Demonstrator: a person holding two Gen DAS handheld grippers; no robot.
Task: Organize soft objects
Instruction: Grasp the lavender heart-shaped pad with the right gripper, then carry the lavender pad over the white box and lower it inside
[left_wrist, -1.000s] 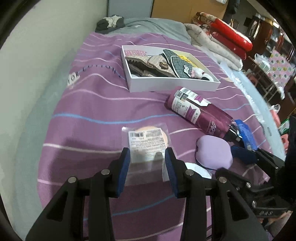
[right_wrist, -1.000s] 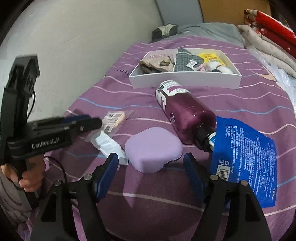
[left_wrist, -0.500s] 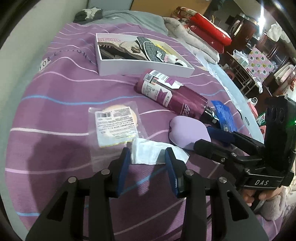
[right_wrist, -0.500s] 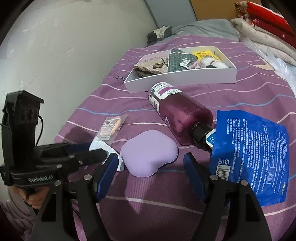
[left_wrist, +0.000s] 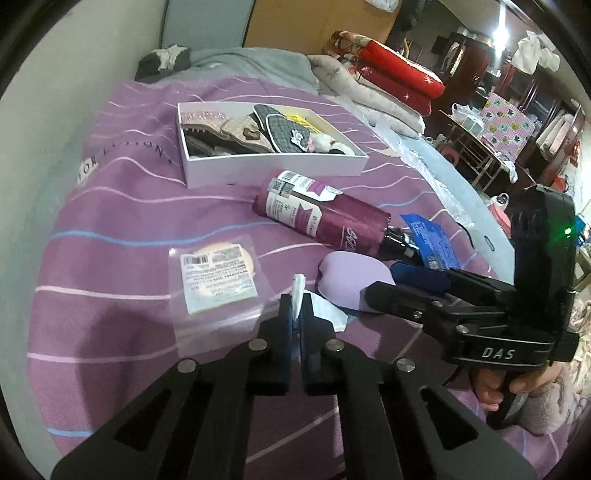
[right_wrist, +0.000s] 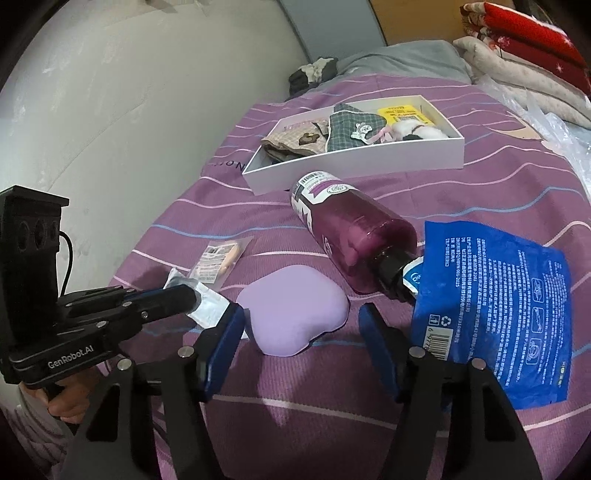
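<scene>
left claw (left_wrist: 296, 318) pinching one white packet (left_wrist: 325, 309)

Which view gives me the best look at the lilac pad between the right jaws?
The right wrist view: the lilac pad lies whole and unblocked, between the open fingers of the right hand-held gripper. In the left wrist view the pad is partly hidden behind that gripper.

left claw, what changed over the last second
The left claw swung from the bagged powder puff to the white sachet and closed, pinching its edge. The right claw has just been closing around the lilac pad, with no contact visible yet. The bottle, blue packet and white box stayed put.
</scene>
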